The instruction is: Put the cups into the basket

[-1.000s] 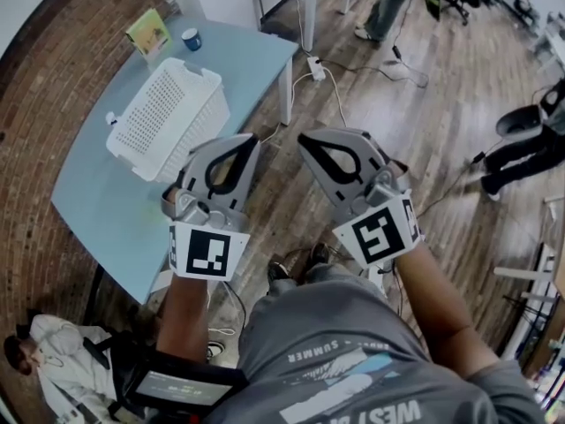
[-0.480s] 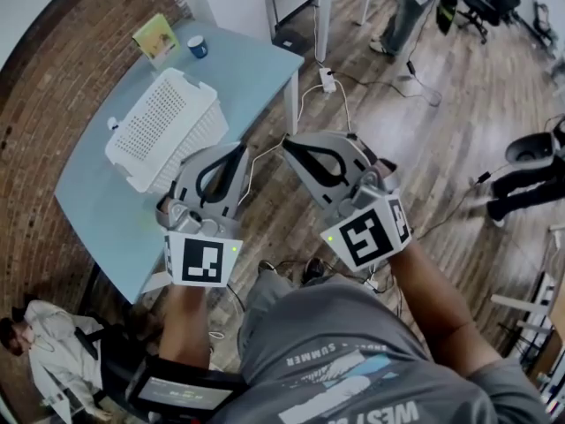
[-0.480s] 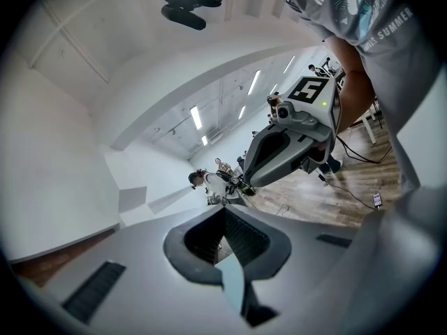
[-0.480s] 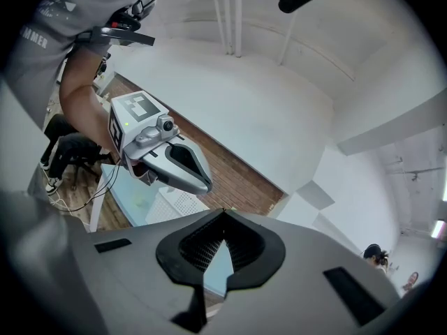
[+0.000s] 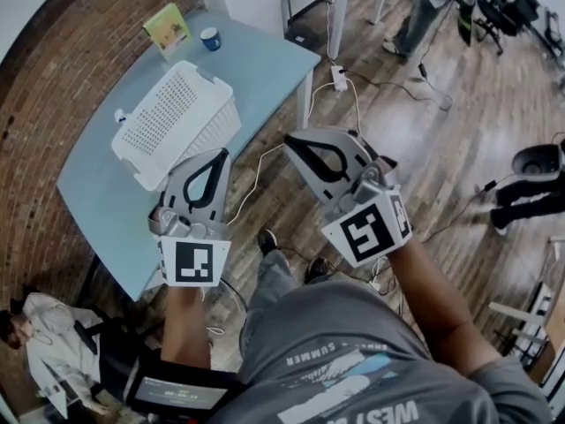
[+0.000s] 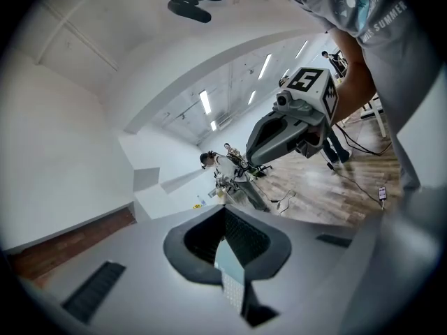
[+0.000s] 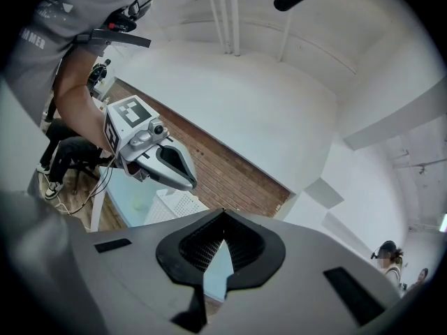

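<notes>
Head view: a white perforated basket (image 5: 175, 117) lies on the light blue tabletop (image 5: 106, 193), just ahead and to the left of the left hand-held gripper (image 5: 217, 154). Its broad upturned face shows only a grid of holes, and I cannot tell whether that is its floor seen from above or its underside. The one cup (image 5: 210, 38) in sight is small and dark blue with a pale inside. It stands upright well beyond the basket, near the far end of the tabletop, so the basket lies between it and the left hand-held gripper. Just left of the cup a green and yellow card (image 5: 168, 29) stands on edge, and a small white object (image 5: 119, 115) sits at the basket's left corner.

Both hand-held grippers are held in the air with jaws together and nothing between them. The right hand-held gripper (image 5: 290, 140) hangs over the wooden floor (image 5: 415, 140). Ahead of it a power strip (image 5: 339, 78) and cables lie by the table leg. A seated person (image 5: 40, 352) is behind and left of the left hand-held gripper.
</notes>
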The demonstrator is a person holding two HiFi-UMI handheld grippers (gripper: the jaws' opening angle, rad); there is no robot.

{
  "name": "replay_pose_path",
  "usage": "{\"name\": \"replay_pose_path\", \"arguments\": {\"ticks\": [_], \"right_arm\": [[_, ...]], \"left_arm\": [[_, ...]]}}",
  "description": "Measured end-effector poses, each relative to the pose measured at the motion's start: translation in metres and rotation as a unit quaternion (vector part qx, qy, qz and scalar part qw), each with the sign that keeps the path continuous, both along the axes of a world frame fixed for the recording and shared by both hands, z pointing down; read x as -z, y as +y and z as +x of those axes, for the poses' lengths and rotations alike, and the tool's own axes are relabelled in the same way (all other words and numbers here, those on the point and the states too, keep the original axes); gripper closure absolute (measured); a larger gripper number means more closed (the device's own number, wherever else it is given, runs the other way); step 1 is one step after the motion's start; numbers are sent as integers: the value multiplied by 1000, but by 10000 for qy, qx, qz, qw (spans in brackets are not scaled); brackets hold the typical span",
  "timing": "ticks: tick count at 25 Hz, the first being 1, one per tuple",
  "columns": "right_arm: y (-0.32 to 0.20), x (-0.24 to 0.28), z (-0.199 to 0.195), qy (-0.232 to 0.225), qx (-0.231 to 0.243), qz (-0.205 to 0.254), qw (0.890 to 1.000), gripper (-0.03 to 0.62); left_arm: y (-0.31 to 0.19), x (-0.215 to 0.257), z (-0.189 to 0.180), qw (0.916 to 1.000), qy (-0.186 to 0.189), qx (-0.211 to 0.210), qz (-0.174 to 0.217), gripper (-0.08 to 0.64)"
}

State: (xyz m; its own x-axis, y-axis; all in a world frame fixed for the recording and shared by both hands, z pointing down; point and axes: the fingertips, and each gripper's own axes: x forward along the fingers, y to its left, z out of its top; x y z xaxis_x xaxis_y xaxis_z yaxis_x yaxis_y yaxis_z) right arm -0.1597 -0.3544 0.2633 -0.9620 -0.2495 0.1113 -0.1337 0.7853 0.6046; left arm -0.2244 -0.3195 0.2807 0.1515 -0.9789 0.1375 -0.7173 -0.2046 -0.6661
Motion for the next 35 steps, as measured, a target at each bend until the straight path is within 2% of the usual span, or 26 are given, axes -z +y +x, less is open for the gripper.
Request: {"name": "replay_pose_path", "arguments": {"ticks": [7,14,26,35], "right_arm": [[-1,-7,-41,115,147,-89,9998,582],[-2,-18,-83,211,364,-204,9989,582],[13,-34,-140,379,833,-252,9955,581],[34,-56,-188,666,1200,-347,9899,581]], "left_arm": [[9,-15,-68,9979,29,632,-149,561],[21,-34,-128,9920,47,1201,-392,561],[61,-73,-188,9793,-81,1881,-747,561],[99,-121,-237,9660,260,2368,-1009,561]]}}
